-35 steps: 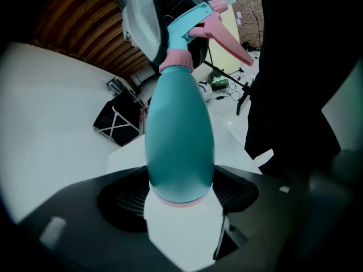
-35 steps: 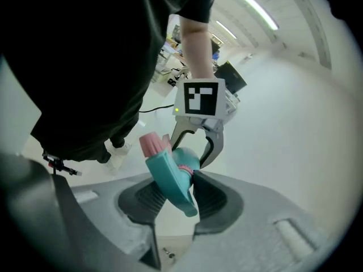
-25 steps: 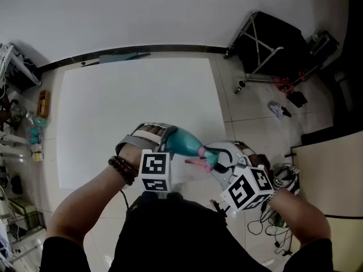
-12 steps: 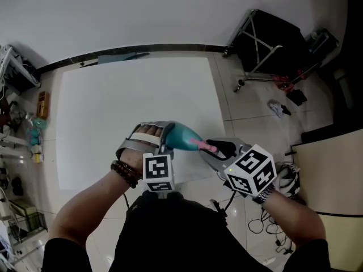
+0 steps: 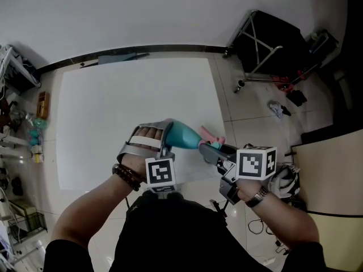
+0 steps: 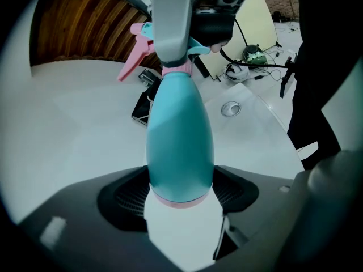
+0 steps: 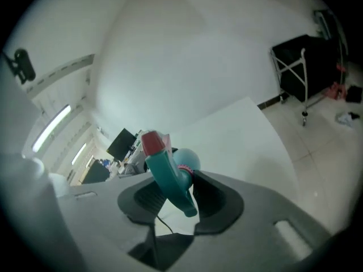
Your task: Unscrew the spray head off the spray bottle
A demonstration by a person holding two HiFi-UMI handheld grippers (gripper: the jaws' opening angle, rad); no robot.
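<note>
A teal spray bottle (image 5: 182,135) is held level over the near edge of the white table (image 5: 113,101). My left gripper (image 5: 164,136) is shut on its wide base end; in the left gripper view the bottle (image 6: 180,135) runs away from the jaws. My right gripper (image 5: 212,149) is shut on the teal spray head (image 7: 168,179) at the neck, with the red nozzle tip (image 7: 151,143) sticking out past the jaws. The pink trigger (image 5: 211,134) points up and away from me. A pink collar (image 6: 177,68) joins the head to the bottle.
A black cart on a metal frame (image 5: 271,45) stands on the tiled floor at the back right. Small clutter (image 5: 35,130) lies along the left edge. Cables and gear (image 5: 283,180) lie on the floor by my right hand. A black device (image 6: 142,103) lies below the bottle.
My right gripper has rolled about the bottle's neck; its marker cube has turned over. The pink trigger swung from below the neck to above it. The left gripper and bottle stayed put.
</note>
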